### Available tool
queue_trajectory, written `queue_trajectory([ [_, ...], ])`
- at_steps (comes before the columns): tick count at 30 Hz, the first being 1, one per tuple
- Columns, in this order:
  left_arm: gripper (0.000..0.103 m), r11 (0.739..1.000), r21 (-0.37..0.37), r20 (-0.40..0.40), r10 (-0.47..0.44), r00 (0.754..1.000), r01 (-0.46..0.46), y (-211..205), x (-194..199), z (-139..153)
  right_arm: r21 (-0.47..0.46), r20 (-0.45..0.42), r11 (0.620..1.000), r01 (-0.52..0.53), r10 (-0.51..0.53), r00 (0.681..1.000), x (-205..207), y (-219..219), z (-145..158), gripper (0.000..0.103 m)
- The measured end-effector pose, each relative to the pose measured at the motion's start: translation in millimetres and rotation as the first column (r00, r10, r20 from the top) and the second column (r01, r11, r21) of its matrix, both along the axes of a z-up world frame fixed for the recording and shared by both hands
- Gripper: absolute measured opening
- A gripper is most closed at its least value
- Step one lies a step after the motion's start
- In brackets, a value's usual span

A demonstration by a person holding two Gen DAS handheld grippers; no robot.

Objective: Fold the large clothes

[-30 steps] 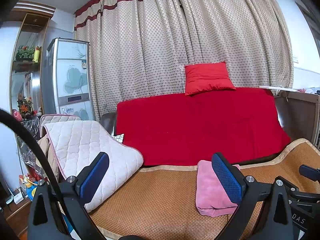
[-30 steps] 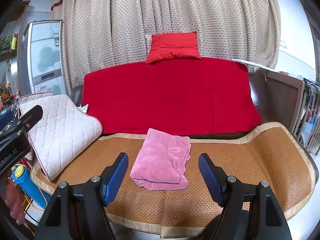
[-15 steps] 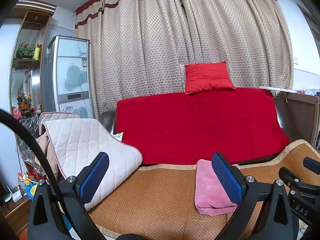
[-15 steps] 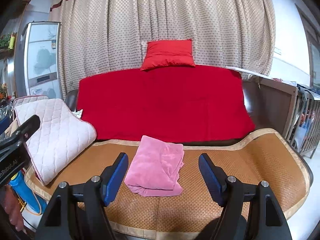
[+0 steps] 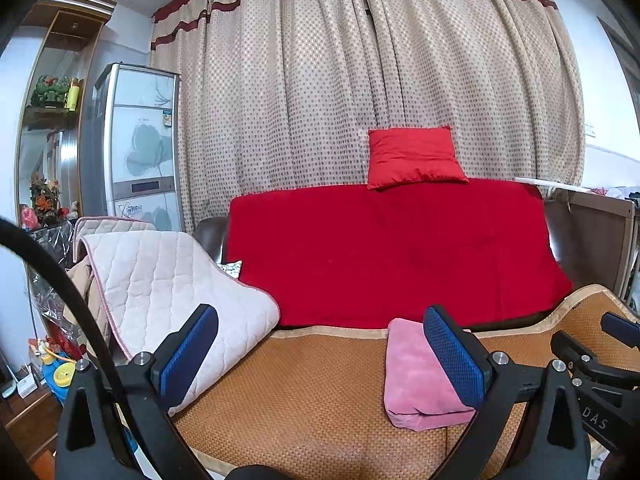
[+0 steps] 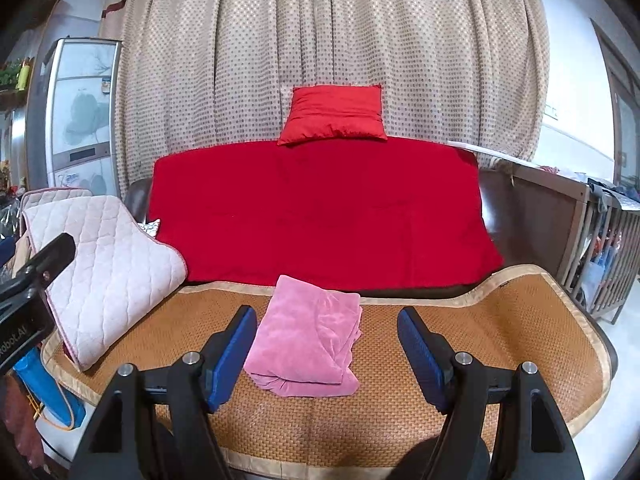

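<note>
From the left wrist, the left hand-held gripper point(image 5: 320, 354) is seen with jaws apart and empty; the pink garment point(image 5: 416, 380), already folded, lies on the woven mat point(image 5: 312, 392) behind its right finger.

From the right wrist, the right hand-held gripper point(image 6: 326, 354) is held wide and empty above the bundle point(image 6: 306, 338). Folding is judged finished; only withdrawal, or a final squaring-up, seems called for.
</note>
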State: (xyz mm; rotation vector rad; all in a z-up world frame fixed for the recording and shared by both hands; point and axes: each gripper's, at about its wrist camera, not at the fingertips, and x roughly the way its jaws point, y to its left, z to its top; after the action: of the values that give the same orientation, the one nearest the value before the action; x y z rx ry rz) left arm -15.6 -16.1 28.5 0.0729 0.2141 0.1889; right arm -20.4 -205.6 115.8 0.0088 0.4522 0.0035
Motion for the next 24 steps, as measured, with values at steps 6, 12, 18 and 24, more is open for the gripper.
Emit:
queue_trajectory([
  [6, 0.102, 1.0, -0.003, 0.007, 0.01, 1.0, -0.01, 2.0, -1.9, 0.2, -0.006, 0.005, 1.0, -0.006, 0.006, 1.0, -1.9, 4.2, 2.3, 0.076],
  [12, 0.102, 1.0, 0.012, 0.012, 0.015, 1.0, -0.015, -1.4, -5.7, -0.9, -0.008, 0.008, 1.0, -0.008, 0.008, 1.0, -3.1, 6.6, 4.0, 0.076],
  [18, 0.102, 1.0, 0.019, 0.02, 0.016, 1.0, -0.017, -2.0, -9.7, 0.0, -0.016, 0.002, 1.0, -0.008, 0.008, 1.0, -1.7, 8.6, 4.0, 0.076],
  [24, 0.102, 1.0, 0.021, 0.028, 0.014, 1.0, -0.014, -2.6, -12.7, 1.3, -0.031, 0.006, 0.999, -0.012, 0.013, 1.0, -1.7, 12.0, 4.1, 0.076],
])
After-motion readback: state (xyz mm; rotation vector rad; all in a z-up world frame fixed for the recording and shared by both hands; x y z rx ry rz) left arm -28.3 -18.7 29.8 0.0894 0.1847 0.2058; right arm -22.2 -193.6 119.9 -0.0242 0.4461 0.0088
